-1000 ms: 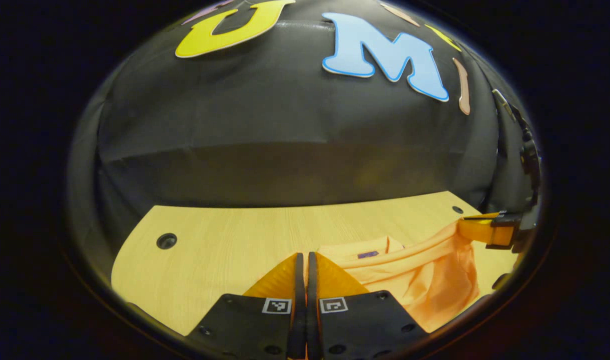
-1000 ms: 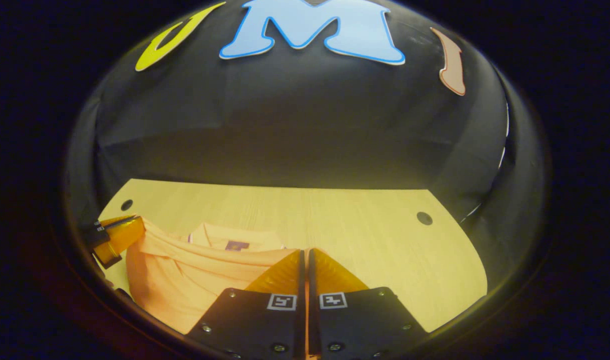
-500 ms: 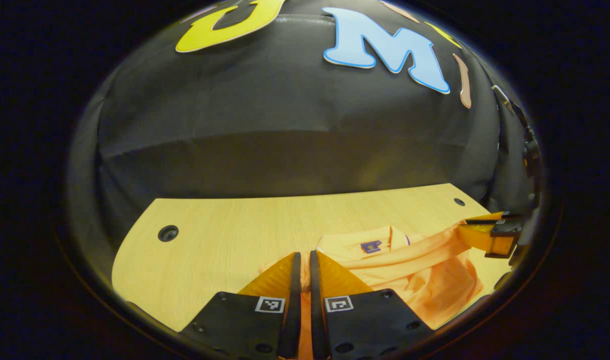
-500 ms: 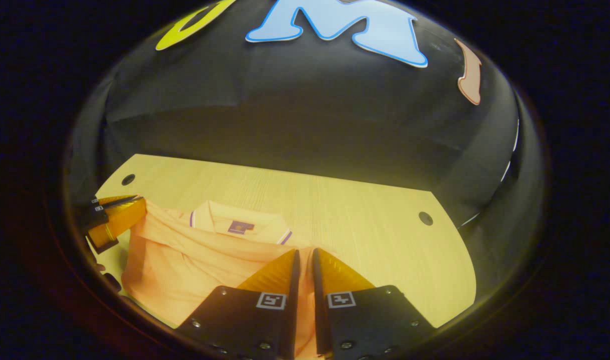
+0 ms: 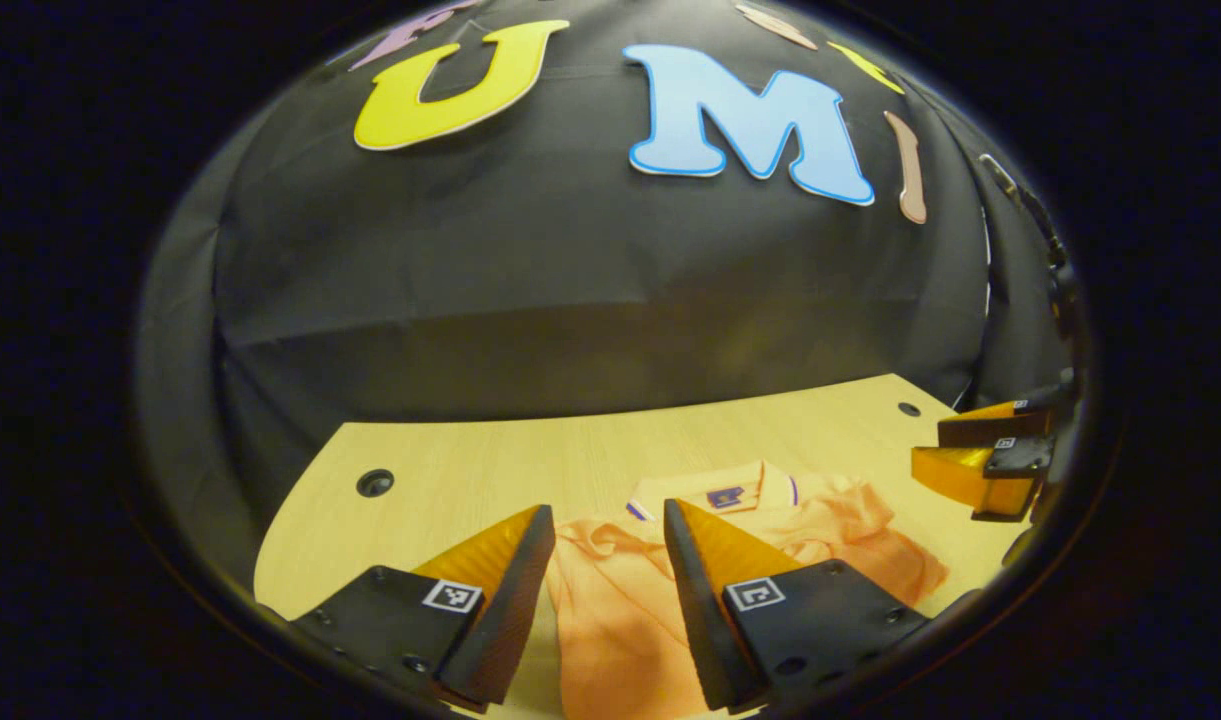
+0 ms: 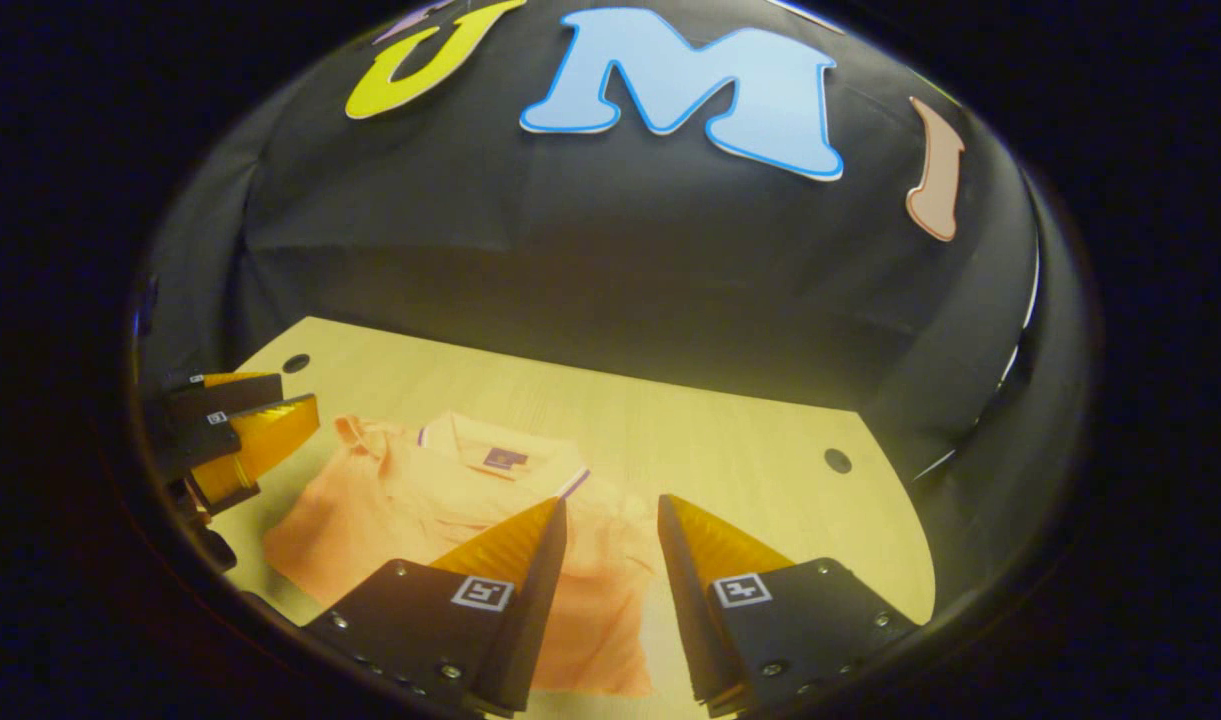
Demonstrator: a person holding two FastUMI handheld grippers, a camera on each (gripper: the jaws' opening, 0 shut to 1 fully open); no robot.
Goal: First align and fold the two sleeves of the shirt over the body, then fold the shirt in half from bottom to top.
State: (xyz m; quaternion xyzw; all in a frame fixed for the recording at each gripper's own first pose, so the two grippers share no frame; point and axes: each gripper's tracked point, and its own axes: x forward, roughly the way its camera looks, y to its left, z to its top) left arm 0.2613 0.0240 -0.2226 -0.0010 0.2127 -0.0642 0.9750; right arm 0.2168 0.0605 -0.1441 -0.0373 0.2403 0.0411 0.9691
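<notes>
1. Orange shirt [image 5: 650,580] lies on the wooden table [image 5: 450,470], collar [image 5: 715,490] at the far side, body running toward you. The folded top edge sits just short of the collar, a bit rumpled.
2. Your left gripper [image 5: 600,590] hangs over the shirt's left side, fingers spread wide, nothing between them. Cloth shows thru the gap.
3. Your right gripper [image 6: 610,580] is the same: fingers wide apart, empty, over the right-hand side, the table's bare wood beyond it.
4. Key relation: the shirt's long axis runs along both grippers' pointing direction, near to far. Each gripper sits over its own side, so neither has the edge on reach.
5. Pose: both are tilted down toward the table and level w/ each other.
6. Judgement: bottom-to-top fold looks about done. If you tidy, the rumpled far edge near the collar is the spot, prob. either hand.
</notes>
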